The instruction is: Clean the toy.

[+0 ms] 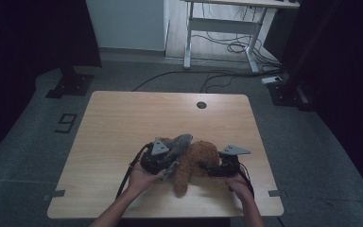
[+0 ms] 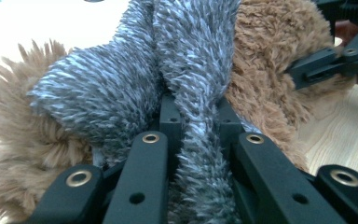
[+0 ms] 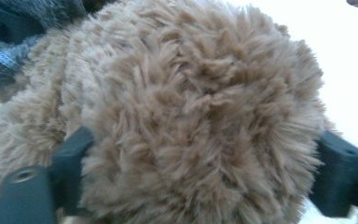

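plush toy: brown fluffy plush toy (image 1: 196,163) lying on the desk (image 1: 123,123), near the front edge and a bit right of its middle

long axis: runs roughly front to back; one narrow brown end (image 1: 180,185) points at the front edge, the fat rounded part (image 1: 204,152) sits farther in

grey bit: fuzzy grey strip (image 2: 191,79) draped over the toy's left side, looks like a scarf or a limb, can't say which; its upper end (image 1: 182,140) pokes toward the far edge

left gripper: left gripper (image 1: 163,163) sits right up against the toy's left side, hand (image 1: 142,177) behind it, on the front-edge side

left fingers: pressed in tight, pinching the grey strip between them; in the left gripper view the strip runs straight up through the narrow gap, brown fur on both sides

right gripper: right gripper (image 1: 217,169) comes in from the toy's right side, pointing left across the desk

right fingers: spread wide, one on each side of the round brown bulk (image 3: 205,116); fur bulges out over both, so they're touching it, but can't tell how hard they squeeze

desk extras: round cable hole (image 1: 201,105) near the far edge, well apart from everything
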`<control>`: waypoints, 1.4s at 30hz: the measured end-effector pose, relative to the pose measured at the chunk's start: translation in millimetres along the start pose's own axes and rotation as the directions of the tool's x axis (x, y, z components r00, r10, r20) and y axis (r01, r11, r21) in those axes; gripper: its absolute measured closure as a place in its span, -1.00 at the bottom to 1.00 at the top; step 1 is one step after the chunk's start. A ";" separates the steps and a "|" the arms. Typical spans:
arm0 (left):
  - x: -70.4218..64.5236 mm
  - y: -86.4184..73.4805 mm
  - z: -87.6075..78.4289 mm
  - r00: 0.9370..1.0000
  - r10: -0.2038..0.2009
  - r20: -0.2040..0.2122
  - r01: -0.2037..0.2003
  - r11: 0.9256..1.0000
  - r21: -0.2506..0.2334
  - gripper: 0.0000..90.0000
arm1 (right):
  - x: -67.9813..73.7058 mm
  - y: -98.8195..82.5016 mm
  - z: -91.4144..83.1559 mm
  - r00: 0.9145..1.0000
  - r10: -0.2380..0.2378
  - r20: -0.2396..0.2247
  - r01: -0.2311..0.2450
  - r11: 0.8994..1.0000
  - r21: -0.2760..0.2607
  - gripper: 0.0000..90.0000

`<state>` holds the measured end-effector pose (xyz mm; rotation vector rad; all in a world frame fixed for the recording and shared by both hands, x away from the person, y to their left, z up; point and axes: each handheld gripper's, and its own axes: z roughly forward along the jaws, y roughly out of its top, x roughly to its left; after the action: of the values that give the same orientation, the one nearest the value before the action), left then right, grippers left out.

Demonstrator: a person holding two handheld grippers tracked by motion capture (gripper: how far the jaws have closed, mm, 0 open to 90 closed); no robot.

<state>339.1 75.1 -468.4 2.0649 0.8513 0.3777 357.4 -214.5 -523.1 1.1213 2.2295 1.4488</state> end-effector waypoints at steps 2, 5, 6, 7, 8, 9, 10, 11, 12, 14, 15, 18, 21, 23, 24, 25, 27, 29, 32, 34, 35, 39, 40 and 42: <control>0.3 4.1 2.9 1.000 -0.009 -0.008 0.009 1.000 0.001 0.75 | -0.8 0.7 0.7 1.000 -0.004 0.021 0.004 1.000 -0.009 -0.45; 2.8 15.7 6.1 1.000 -0.022 -0.018 0.022 1.000 0.011 0.74 | -3.1 1.3 2.0 0.998 -0.021 0.061 0.024 0.999 -0.047 -0.30; 4.5 22.0 5.4 1.000 -0.026 -0.016 0.026 1.000 0.017 0.74 | -4.1 1.4 2.7 0.997 -0.023 0.071 0.027 0.998 -0.057 -0.27; 5.3 28.9 4.1 0.999 -0.031 -0.017 0.031 0.999 0.015 0.74 | -5.2 1.5 3.5 0.997 -0.019 0.079 0.024 0.997 -0.069 -0.24; 5.5 36.2 2.6 0.999 -0.027 -0.020 0.027 1.000 0.016 0.74 | -6.1 1.4 4.2 0.996 -0.019 0.086 0.026 0.996 -0.081 -0.23; 4.1 45.4 2.0 0.999 -0.024 -0.025 0.024 1.000 0.010 0.74 | -6.3 1.2 4.9 0.995 -0.020 0.095 0.029 0.995 -0.096 -0.21; 2.3 52.4 2.3 1.000 -0.018 -0.022 0.018 1.000 0.000 0.74 | -6.5 1.0 5.4 0.994 -0.019 0.103 0.030 0.994 -0.107 -0.21; 0.3 57.7 3.5 1.000 -0.017 -0.016 0.017 1.000 -0.008 0.74 | -6.6 0.9 5.7 0.994 -0.015 0.106 0.027 0.993 -0.112 -0.21; -4.6 66.4 7.2 1.000 -0.021 -0.002 0.021 1.000 -0.019 0.74 | -6.4 0.8 6.0 0.994 -0.015 0.105 0.028 0.993 -0.118 -0.21; -15.7 78.9 16.5 1.000 -0.013 0.026 0.014 0.999 -0.030 0.74 | -4.8 0.8 5.6 0.994 -0.032 0.104 0.045 0.991 -0.123 -0.20; -21.3 82.9 20.6 1.000 -0.001 0.030 0.002 1.000 -0.028 0.74 | -3.6 0.6 5.1 0.994 -0.040 0.100 0.053 0.991 -0.126 -0.20; -42.9 94.0 42.7 0.998 0.033 0.046 -0.032 0.999 -0.009 0.74 | -2.1 -0.4 3.3 0.994 -0.066 0.085 0.076 0.988 -0.132 -0.19; -52.7 92.1 63.5 0.998 0.060 0.036 -0.062 0.997 0.042 0.74 | 0.2 -0.8 2.2 0.993 -0.088 0.074 0.097 0.987 -0.131 -0.18; -53.3 86.4 69.4 0.998 0.061 0.032 -0.062 0.997 0.039 0.74 | -1.1 -1.4 2.0 0.993 -0.088 0.073 0.096 0.988 -0.118 -0.18; -52.2 84.9 69.5 0.998 0.060 0.032 -0.062 0.997 0.036 0.74 | -2.8 -2.1 2.1 0.994 -0.082 0.068 0.090 0.989 -0.116 -0.18; -49.9 83.5 68.3 0.998 0.052 0.032 -0.053 0.998 0.035 0.74 | -3.8 -2.6 2.0 0.995 -0.078 0.063 0.085 0.990 -0.115 -0.18; -43.4 81.1 63.8 0.999 0.041 0.020 -0.042 0.998 0.041 0.74 | -5.0 -2.9 2.2 0.996 -0.072 0.060 0.079 0.990 -0.116 -0.18; -34.5 77.3 57.7 1.000 0.029 -0.004 -0.029 0.998 0.053 0.74 | -5.6 -3.0 2.5 0.996 -0.065 0.059 0.072 0.990 -0.119 -0.19; -15.0 68.8 46.3 0.999 -0.002 -0.033 0.004 0.999 0.052 0.74 | -7.0 -3.6 1.9 0.997 -0.055 0.053 0.061 0.991 -0.118 -0.20; 0.9 64.3 34.3 0.998 -0.035 -0.050 0.037 0.998 0.041 0.74 | -6.9 -3.6 1.9 0.997 -0.053 0.052 0.059 0.991 -0.119 -0.20; 7.2 63.0 28.8 0.997 -0.044 -0.065 0.047 0.998 0.034 0.74 | -7.0 -3.6 2.0 0.997 -0.051 0.052 0.057 0.991 -0.120 -0.20; 31.2 56.8 10.7 0.992 -0.078 -0.103 0.082 0.996 0.035 0.74 | -8.5 -4.2 2.0 0.998 -0.039 0.045 0.044 0.992 -0.122 -0.20; 39.4 52.9 5.1 0.988 -0.095 -0.119 0.099 0.994 0.034 0.74 | -8.7 -4.2 2.0 0.998 -0.036 0.045 0.041 0.992 -0.123 -0.20; 48.3 46.8 0.0 0.985 -0.125 -0.118 0.129 0.991 0.027 0.74 | -8.8 -4.4 2.1 0.999 -0.031 0.045 0.036 0.992 -0.123 -0.20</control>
<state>394.2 89.3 -432.7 2.0233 1.0602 0.4186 362.5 -220.3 -529.5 1.0599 2.0881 1.5121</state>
